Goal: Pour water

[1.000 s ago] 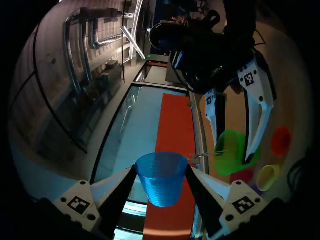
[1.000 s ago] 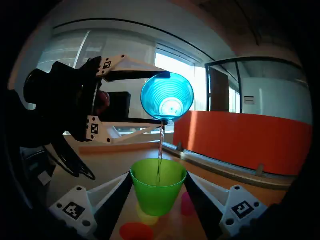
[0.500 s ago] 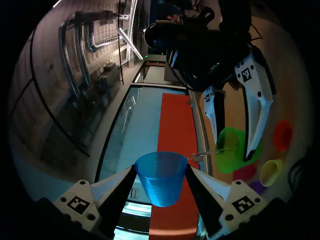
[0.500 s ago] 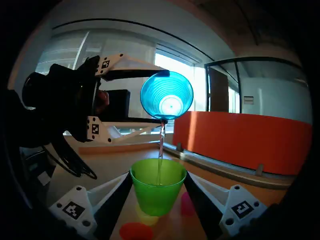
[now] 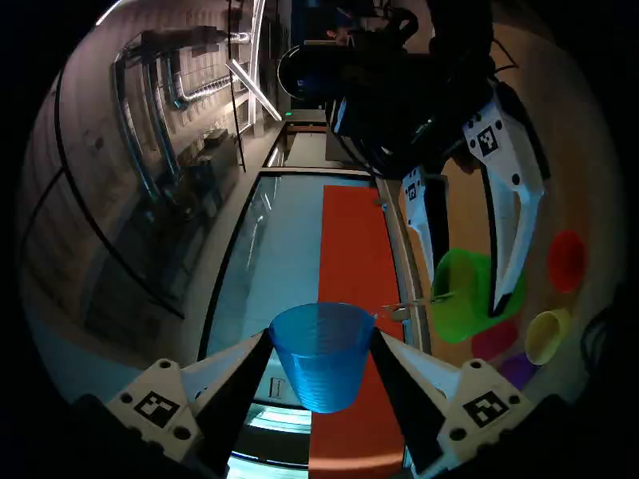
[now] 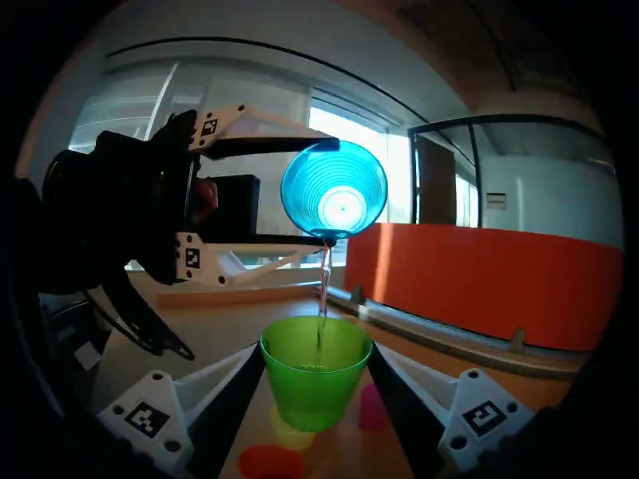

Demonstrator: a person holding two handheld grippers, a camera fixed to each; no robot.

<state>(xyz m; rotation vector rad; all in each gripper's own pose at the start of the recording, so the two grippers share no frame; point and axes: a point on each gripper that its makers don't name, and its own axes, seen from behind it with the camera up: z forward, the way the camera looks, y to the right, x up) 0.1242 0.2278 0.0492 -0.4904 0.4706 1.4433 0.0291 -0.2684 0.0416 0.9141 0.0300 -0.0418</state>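
Observation:
In the left gripper view my left gripper (image 5: 322,342) is shut on a translucent blue cup (image 5: 322,367), tipped over on its side. Farther off, my right gripper (image 5: 467,300) is shut on a green cup (image 5: 470,295). In the right gripper view the green cup (image 6: 315,375) stands upright between my right gripper's (image 6: 315,353) fingers. Above it the blue cup (image 6: 333,191) faces me mouth-on, with the left gripper (image 6: 326,191) shut on it. A thin stream of water (image 6: 322,291) falls from its lower rim into the green cup, which holds some water.
Red (image 5: 567,259), yellow (image 5: 547,335) and magenta (image 5: 489,345) cups lie on the wooden table (image 6: 216,335) below the green cup. An orange panel (image 6: 495,279) runs along the table's far edge, with bright windows behind. A hand holds the left gripper.
The blue cup has tipped a little further, showing more of its bottom. The stream keeps running and the water in the green cup has risen slightly.

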